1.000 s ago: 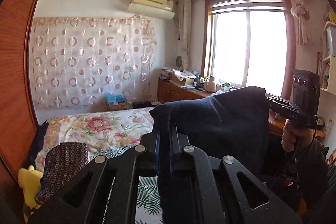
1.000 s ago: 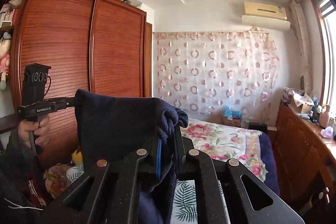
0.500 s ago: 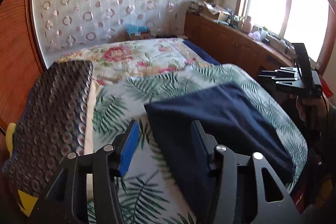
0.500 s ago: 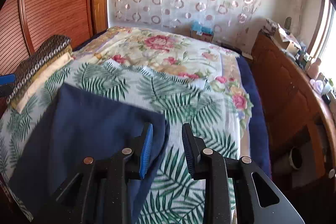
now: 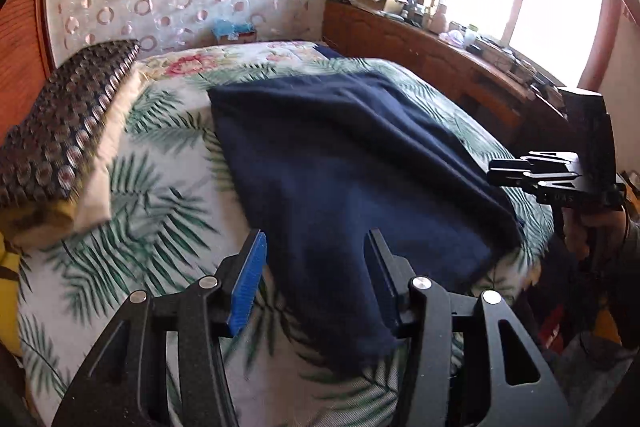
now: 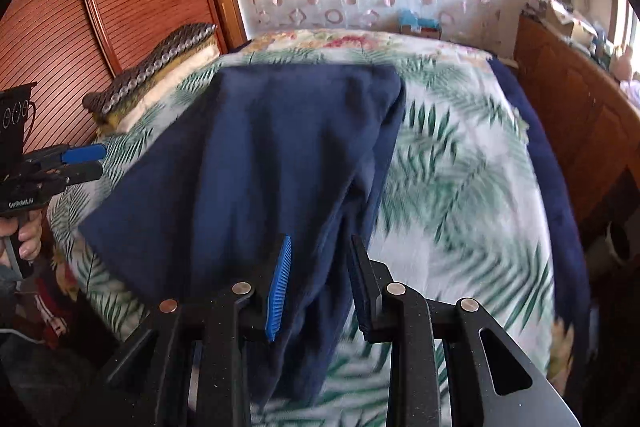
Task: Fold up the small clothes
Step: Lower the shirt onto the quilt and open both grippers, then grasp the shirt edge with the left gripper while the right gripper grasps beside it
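Both grippers are angled down over the bed (image 5: pixel 132 211). The left gripper (image 5: pixel 316 275) and right gripper (image 6: pixel 320 281) are released, jaws apart around corners of the navy garment (image 5: pixel 352 163), spread on the leaf-print cover beside a patterned cushion (image 5: pixel 60 131).

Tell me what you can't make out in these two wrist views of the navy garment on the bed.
- Left wrist view: the navy garment has its near edge hidden behind the left gripper, so what kind of clothing it is stays unclear.
- Right wrist view: its near end hangs behind the right gripper.
- Both views: the palm-leaf bedspread is motion-blurred.
- Left wrist view: windowsill clutter is too small and washed out by glare.
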The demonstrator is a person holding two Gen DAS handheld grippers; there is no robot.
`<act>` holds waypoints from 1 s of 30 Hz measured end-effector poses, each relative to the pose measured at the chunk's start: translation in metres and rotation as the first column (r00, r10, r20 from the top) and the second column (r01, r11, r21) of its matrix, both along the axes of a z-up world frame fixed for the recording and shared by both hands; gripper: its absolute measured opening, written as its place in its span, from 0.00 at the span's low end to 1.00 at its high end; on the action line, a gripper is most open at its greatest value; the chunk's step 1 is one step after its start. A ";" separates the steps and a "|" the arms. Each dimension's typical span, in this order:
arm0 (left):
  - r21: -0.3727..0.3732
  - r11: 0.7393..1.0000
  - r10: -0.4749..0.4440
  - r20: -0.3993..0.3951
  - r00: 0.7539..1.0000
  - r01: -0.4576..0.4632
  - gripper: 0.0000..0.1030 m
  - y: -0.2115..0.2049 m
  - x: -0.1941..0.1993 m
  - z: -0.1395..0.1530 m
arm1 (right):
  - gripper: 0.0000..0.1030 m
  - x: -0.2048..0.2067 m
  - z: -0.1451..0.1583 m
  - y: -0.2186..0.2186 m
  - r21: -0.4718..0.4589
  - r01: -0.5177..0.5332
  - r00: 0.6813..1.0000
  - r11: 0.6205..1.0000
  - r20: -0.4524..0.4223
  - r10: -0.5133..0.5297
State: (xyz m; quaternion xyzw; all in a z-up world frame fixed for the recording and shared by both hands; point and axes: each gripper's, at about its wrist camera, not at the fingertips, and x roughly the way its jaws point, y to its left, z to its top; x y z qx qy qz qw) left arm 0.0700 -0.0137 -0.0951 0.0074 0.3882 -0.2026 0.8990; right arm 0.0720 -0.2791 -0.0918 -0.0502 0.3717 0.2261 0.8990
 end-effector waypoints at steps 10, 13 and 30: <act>0.003 1.000 -0.016 -0.040 0.999 0.016 0.05 -0.005 -0.013 -0.025 | 0.07 -0.027 -0.004 -0.010 0.007 -0.069 0.998 0.998 -0.007 0.069; -0.008 1.000 0.018 0.026 0.999 -0.018 0.05 0.003 -0.027 -0.008 | 0.06 -0.034 0.005 -0.016 0.024 -0.048 0.997 0.999 0.056 0.047; -0.035 0.996 0.081 -0.025 0.996 -0.082 0.05 0.026 -0.042 -0.022 | 0.40 -0.035 -0.015 -0.027 -0.046 0.041 0.999 0.998 -0.005 -0.041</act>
